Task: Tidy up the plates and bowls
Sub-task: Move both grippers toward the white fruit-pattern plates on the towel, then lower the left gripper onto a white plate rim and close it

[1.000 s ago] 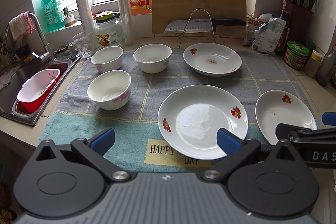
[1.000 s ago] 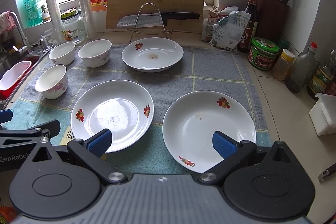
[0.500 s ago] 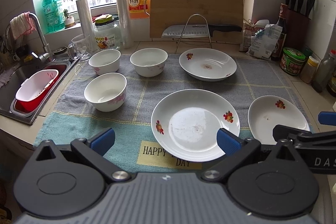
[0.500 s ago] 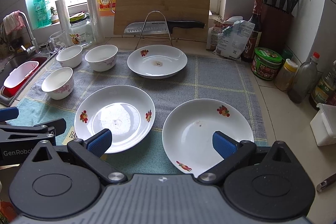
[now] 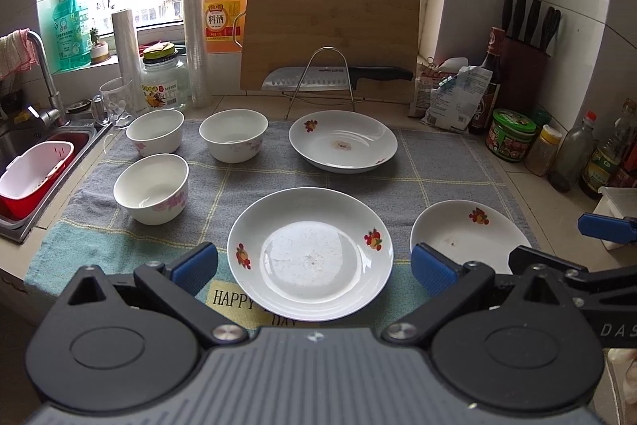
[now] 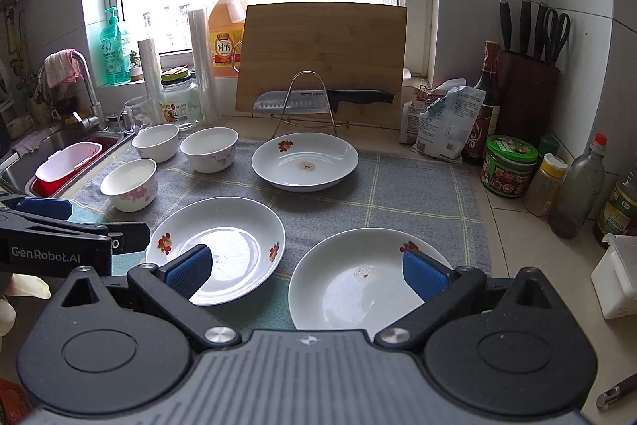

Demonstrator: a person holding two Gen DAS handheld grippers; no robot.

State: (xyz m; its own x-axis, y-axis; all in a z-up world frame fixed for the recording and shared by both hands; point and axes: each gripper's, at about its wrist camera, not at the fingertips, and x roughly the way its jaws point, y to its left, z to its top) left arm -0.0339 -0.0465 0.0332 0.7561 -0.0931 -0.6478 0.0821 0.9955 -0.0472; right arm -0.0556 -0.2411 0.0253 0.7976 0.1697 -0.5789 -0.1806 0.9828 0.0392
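Three bowls (image 5: pixel 151 188) and three plates (image 5: pixel 310 253) sit empty; both grippers' fingers (image 5: pixel 195 267) spread.

**Two wrist views, side by side, facing the window**

Left wrist view: sits low behind the left tongs (image 5: pixel 314 267), looking forward and slightly down across the surface (image 5: pixel 517 194) toward the window wall. Centre plate (image 5: pixel 310 253) lies close, straight ahead. Right tongs (image 5: pixel 565 245) enter at the right edge.

Right wrist view: same heading, set further right, behind the right tongs (image 6: pixel 306 271). Right-hand plate (image 6: pixel 358 281) closest, below centre. Left tongs (image 6: pixel 79 226) enter at the left edge.

Shared: all three plates, three bowls (image 5: pixel 151 188), the towel (image 5: pixel 430 166), cutting board (image 5: pixel 330 34), knife block (image 6: pixel 527 94) and sink (image 6: pixel 59 142). The right view takes in more of the surface on the right.
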